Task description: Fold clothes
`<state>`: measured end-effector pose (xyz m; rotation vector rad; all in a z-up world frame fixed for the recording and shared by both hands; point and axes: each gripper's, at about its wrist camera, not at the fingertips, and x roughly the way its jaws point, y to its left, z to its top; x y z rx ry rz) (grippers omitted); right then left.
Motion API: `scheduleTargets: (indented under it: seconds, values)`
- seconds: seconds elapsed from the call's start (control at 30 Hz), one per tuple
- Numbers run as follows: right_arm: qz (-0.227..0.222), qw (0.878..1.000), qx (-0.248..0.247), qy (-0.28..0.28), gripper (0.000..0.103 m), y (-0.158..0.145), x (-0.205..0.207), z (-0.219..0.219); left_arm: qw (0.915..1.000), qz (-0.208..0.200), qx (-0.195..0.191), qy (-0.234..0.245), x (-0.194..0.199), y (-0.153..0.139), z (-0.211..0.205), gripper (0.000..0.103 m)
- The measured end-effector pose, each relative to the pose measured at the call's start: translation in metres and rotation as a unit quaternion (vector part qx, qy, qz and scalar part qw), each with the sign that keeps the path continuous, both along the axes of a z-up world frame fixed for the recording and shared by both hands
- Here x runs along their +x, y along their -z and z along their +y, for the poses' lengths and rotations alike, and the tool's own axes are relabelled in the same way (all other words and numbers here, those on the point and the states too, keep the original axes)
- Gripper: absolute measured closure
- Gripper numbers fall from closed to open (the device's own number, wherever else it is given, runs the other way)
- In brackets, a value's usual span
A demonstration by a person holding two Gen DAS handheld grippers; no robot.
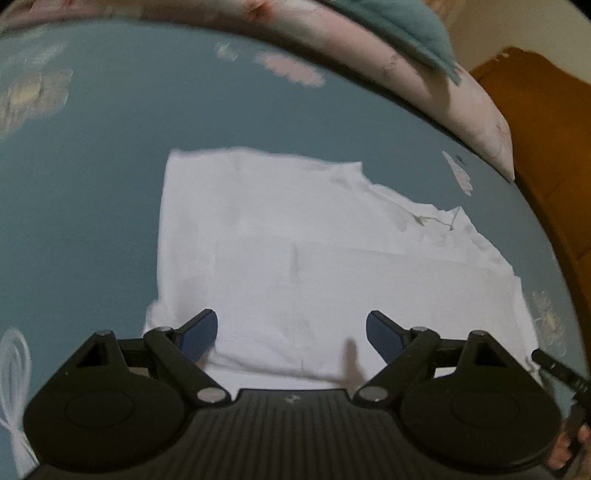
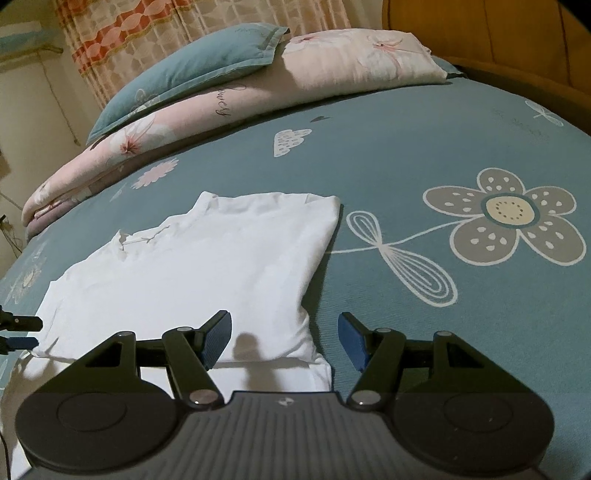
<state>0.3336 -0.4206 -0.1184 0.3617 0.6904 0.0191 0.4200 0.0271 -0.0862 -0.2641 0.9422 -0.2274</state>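
A white garment (image 1: 295,236) lies flat on the blue bedsheet (image 1: 92,184), folded into a rough rectangle with its collar toward the far side. My left gripper (image 1: 291,332) is open and empty, hovering over the garment's near edge. The garment also shows in the right wrist view (image 2: 192,266). My right gripper (image 2: 284,336) is open and empty above the garment's near right corner, its right finger over bare sheet. The left gripper's fingertips (image 2: 22,332) show at the left edge of the right wrist view.
A folded pink floral quilt (image 2: 221,103) and a teal pillow (image 2: 184,70) lie along the far side of the bed. A wooden headboard (image 2: 480,33) stands at the back right. The flower-printed sheet (image 2: 461,166) stretches to the right.
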Motion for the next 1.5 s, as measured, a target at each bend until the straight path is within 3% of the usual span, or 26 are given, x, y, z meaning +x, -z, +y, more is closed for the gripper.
scheduleTargets:
  seconds: [0.1,0.2,0.3,0.43,0.57,0.67,0.77,0.9,1.07,1.17,1.37,1.5]
  values:
    - [-0.001,1.0,-0.004,-0.001,0.035,0.0,0.0,0.001,0.9992,-0.025,0.016,0.025,0.011,-0.011,-0.014,0.016]
    - [-0.002,1.0,-0.009,-0.001,0.035,0.0,0.0,0.001,0.9973,-0.045,0.001,0.058,0.018,-0.015,-0.029,0.016]
    - [-0.002,1.0,-0.011,-0.003,0.035,0.001,0.0,0.001,0.9953,-0.041,0.0,0.087,0.02,-0.002,-0.043,0.016]
    - [-0.002,1.0,-0.011,-0.004,0.034,0.002,0.0,0.001,0.9941,-0.04,0.025,0.097,0.022,0.019,-0.05,0.016]
    - [-0.002,1.0,-0.012,-0.005,0.033,0.003,0.001,0.001,0.994,-0.056,0.032,0.088,0.027,0.011,-0.055,0.016]
    - [-0.003,1.0,-0.013,-0.005,0.032,0.004,0.001,0.002,0.9905,-0.074,0.035,0.11,0.03,0.005,-0.064,0.016]
    - [-0.003,1.0,-0.018,-0.007,0.031,0.003,0.001,0.003,0.9895,-0.054,0.033,0.13,0.037,0.014,-0.074,0.016]
    - [-0.004,1.0,-0.017,-0.008,0.031,0.004,0.001,0.003,0.991,-0.063,0.05,0.107,0.045,0.023,-0.076,0.016]
    - [-0.003,1.0,-0.008,-0.005,0.031,0.002,0.001,0.001,0.9949,-0.039,0.037,0.085,0.031,0.001,-0.075,0.016]
    - [-0.006,1.0,0.004,-0.003,0.031,-0.001,-0.001,-0.001,0.9937,-0.063,0.047,0.08,0.004,-0.018,-0.072,0.015]
    - [-0.048,0.998,0.029,-0.022,0.031,-0.028,-0.017,0.0,0.9973,-0.051,-0.029,0.043,-0.041,-0.027,-0.04,0.011]
    - [-0.066,0.996,0.018,-0.063,0.032,-0.068,-0.021,0.017,0.9984,-0.048,0.021,0.02,-0.049,-0.019,-0.031,0.01]
